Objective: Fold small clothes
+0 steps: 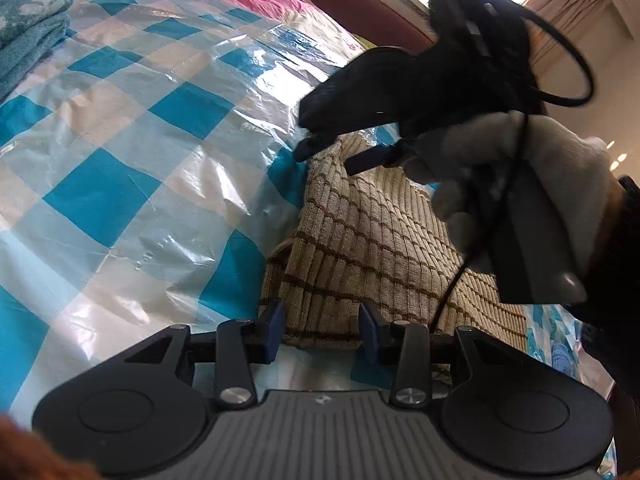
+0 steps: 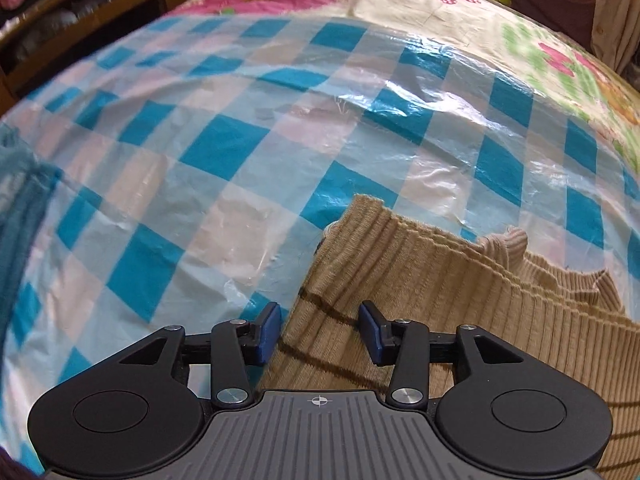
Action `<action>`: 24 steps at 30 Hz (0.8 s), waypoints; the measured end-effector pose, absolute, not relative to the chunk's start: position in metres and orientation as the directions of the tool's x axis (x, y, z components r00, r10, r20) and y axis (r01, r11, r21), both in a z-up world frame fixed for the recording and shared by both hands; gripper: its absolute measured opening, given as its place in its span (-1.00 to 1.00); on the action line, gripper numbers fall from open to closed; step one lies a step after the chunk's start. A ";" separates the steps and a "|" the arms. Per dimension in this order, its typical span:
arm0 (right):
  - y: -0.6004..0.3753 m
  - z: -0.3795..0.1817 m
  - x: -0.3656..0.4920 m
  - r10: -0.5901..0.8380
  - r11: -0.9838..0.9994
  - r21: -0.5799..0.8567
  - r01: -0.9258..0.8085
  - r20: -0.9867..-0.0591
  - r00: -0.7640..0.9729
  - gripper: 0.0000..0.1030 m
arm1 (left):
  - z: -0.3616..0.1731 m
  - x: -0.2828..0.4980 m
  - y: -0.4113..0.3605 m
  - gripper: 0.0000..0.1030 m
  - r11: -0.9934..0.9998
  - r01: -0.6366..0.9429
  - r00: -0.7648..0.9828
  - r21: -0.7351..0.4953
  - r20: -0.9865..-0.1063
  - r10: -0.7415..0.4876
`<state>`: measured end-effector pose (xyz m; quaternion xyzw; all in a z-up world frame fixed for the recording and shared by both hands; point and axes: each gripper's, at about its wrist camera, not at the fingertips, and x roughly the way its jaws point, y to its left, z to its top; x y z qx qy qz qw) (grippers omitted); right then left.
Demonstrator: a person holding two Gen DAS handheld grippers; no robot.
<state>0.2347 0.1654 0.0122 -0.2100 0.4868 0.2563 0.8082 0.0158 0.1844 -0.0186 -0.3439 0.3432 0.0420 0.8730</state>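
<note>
Beige ribbed knit garment [image 1: 360,248] with thin brown stripes lies on the blue-and-white checked plastic sheet [image 1: 132,128], bunched and partly folded over; layered ribbed edges show in the right wrist view [image 2: 460,280].

Left gripper [image 1: 322,332]: jaws spread, nothing pinched. The garment's near edge sits just ahead of and between the blue pads [image 1: 276,330]; contact can't be told.

Right gripper [image 2: 318,330]: jaws spread wide, nothing clamped. Garment's left edge runs under the gap between the pads and extends ahead and right of it.

From the left wrist view, the right gripper [image 1: 340,156] hangs over the garment's far end, held by a gloved hand [image 1: 520,184]. Teal towel [image 1: 28,36] is far ahead-left of the left gripper.
</note>
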 end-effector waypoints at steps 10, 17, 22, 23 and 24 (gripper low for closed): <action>0.160 0.008 0.239 0.180 0.747 -0.158 -0.646 -0.887 0.425 -0.50 | -0.014 0.005 0.189 0.08 0.745 -0.389 0.776 -0.542 -0.628 -0.052; 0.132 0.028 0.245 0.277 0.770 -0.031 -0.637 -0.883 0.379 -0.77 | -0.011 0.007 0.180 0.51 0.791 -0.388 0.774 -0.473 -0.633 0.001; 0.113 0.042 0.244 0.351 0.771 0.046 -0.635 -0.863 0.363 -0.78 | -0.016 0.019 0.172 0.52 0.814 -0.382 0.756 -0.437 -0.655 0.004; 0.109 0.045 0.244 0.364 0.771 0.059 -0.635 -0.858 0.362 -0.78 | -0.017 0.021 0.171 0.52 0.813 -0.387 0.753 -0.436 -0.658 0.006; 0.105 0.048 0.244 0.374 0.772 0.071 -0.632 -0.854 0.361 -0.78 | -0.018 0.022 0.170 0.52 0.813 -0.385 0.756 -0.437 -0.655 0.005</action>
